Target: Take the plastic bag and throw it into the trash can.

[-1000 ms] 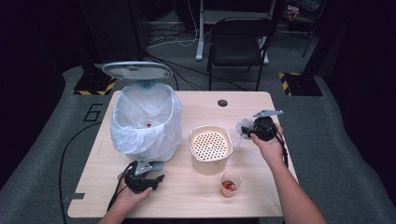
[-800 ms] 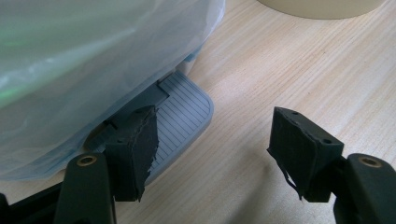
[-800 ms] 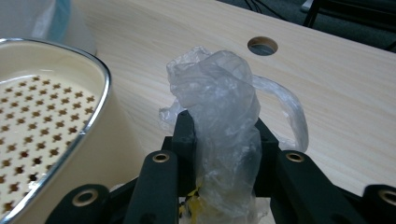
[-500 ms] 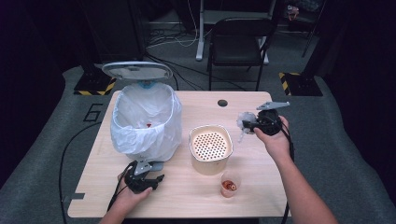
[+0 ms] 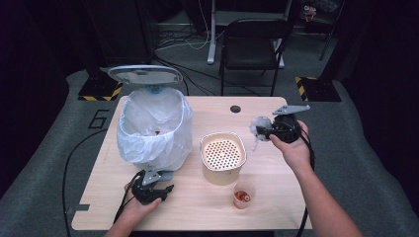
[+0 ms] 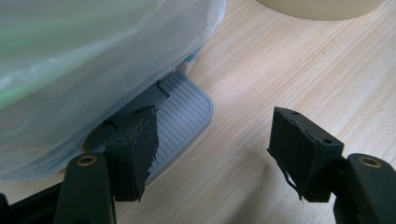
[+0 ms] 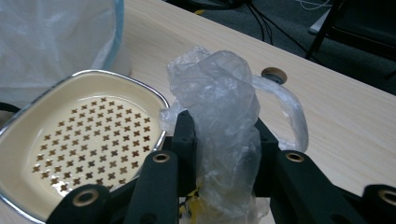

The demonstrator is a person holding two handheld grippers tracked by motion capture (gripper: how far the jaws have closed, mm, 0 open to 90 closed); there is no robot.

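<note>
Crumpled plastic bag (image 7: pixel 219 116): clear, wadded film, clamped in the right gripper (image 5: pixel 264 129) and held off the desk (image 5: pixel 276 197) at centre right of the high view.
Right gripper fingers (image 7: pixel 184 135): closed on the bag from both sides; film bulges above them and a loop of it hangs out to the right in the right gripper view.
Bag's long axis: roughly upright between the fingers, rising out of the grip.
Pedal bin (image 5: pixel 154 131): left of centre in the high view, lined with a white liner, lid (image 5: pixel 145 74) standing open; a small red scrap lies inside.
Key relation: the bin mouth lies to the left of the bag in the high view, with the perforated cream dish (image 5: pixel 223 155) between them, so by my reading the bag must cross over the dish to reach the opening.
Nearer hand: the right one carries the bag; the left is beside the bin's foot.
Left gripper (image 5: pixel 153 187): lower left of the high view, fingers apart and holding nothing.
Left finger (image 6: pixel 135 149): one rests over the grey ribbed pedal (image 6: pixel 184 116); whether it presses I cannot tell, though the raised lid suggests so.
Small cup (image 5: pixel 242 196): clear, orange-red bits inside, below the dish, clear of the bag's likely path.
Judgement: bag lifted, drop into bin not yet made.
</note>
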